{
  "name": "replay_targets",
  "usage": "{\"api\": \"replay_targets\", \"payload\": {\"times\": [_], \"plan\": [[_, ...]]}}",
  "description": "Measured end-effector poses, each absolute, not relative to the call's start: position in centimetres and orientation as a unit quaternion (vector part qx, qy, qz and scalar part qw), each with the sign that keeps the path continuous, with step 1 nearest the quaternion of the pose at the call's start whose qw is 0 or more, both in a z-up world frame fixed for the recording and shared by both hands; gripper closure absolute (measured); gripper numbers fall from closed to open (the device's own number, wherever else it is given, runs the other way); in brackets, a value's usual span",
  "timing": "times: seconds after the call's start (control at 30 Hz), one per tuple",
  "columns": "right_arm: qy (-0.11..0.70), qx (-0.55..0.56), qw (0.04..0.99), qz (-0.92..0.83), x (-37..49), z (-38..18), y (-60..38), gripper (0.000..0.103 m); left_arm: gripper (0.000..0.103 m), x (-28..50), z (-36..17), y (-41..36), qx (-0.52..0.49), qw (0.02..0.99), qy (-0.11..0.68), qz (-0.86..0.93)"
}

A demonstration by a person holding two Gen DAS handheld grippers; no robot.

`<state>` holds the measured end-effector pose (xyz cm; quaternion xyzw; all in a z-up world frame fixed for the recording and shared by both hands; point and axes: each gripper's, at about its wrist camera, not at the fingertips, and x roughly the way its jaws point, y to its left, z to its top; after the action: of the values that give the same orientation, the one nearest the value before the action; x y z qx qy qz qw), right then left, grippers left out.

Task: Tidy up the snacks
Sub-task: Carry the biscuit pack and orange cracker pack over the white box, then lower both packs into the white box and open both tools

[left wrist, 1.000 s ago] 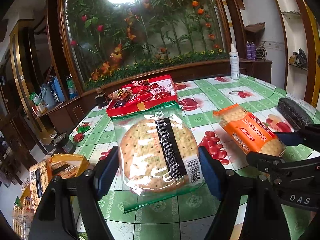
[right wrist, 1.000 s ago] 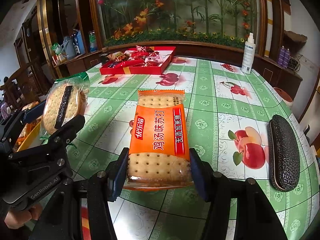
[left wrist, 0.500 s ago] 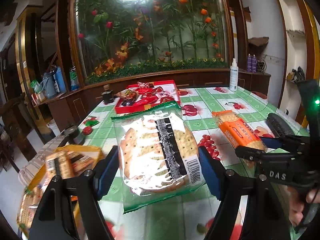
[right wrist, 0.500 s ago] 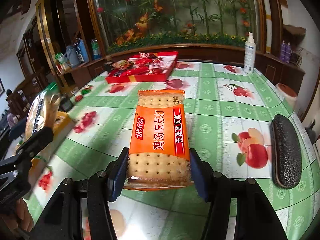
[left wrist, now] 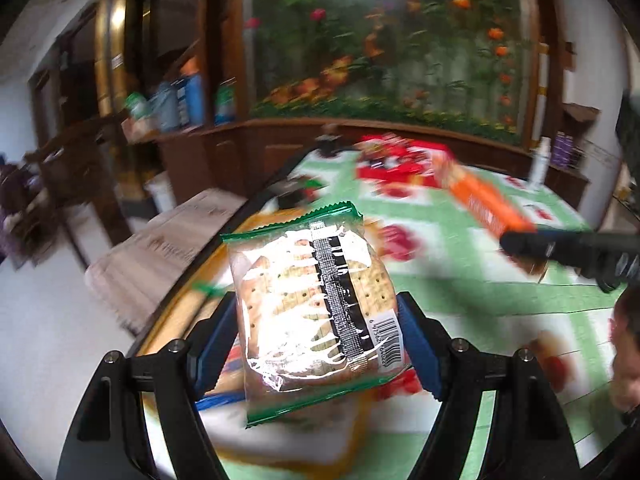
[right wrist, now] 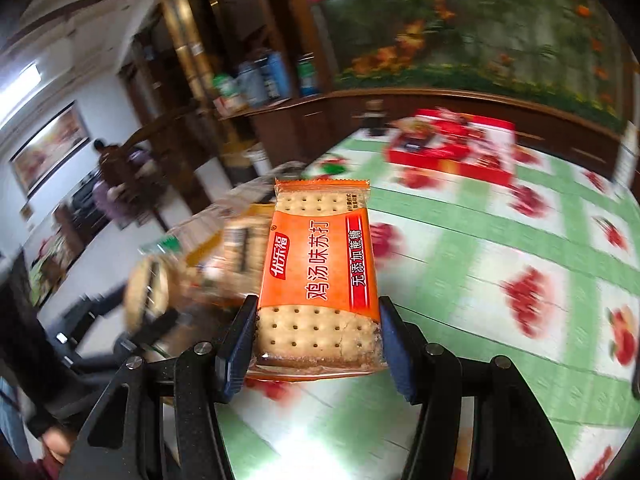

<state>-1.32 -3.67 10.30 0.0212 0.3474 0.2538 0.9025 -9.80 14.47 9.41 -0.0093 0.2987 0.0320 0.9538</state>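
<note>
Left claw (left wrist: 320, 340) pinching green crackers (left wrist: 316, 304), right claw (right wrist: 318, 340) pinching orange crackers (right wrist: 320, 272): hard squeezing may crack biscuits.

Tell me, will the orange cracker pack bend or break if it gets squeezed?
The orange cracker pack probably stays stiff: it juts straight out of the right gripper without drooping. Its crackers look brittle, so hard squeezing might crack them. The glossy wrapper may be slippery.

My left gripper (left wrist: 318, 344) consists of two matte black arms, each slotted near its base and fastened with round silver screws. Blue pads (left wrist: 418, 350) line the inner faces of my fingers. My right gripper (right wrist: 316, 346) has the same build: black speckled arms, silver screws inboard of the slots, and dark blue pads (right wrist: 394, 350).
</note>
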Motion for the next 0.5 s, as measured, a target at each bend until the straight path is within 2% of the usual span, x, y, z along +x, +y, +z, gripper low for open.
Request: {"api": "replay_targets", "payload": {"times": [0.23,0.5], "plan": [[0.384,-0.018,0.871,0.306,0.9,9.6,7.2,0.041,0.026,-10.8,7.6,17.5,-0.027,0.948,0.315,0.039],[0.411,-0.064,0.874,0.254,5.6,6.7,11.5,0.041,0.026,-9.7,6.9,17.3,-0.024,0.95,0.308,0.04]]}}
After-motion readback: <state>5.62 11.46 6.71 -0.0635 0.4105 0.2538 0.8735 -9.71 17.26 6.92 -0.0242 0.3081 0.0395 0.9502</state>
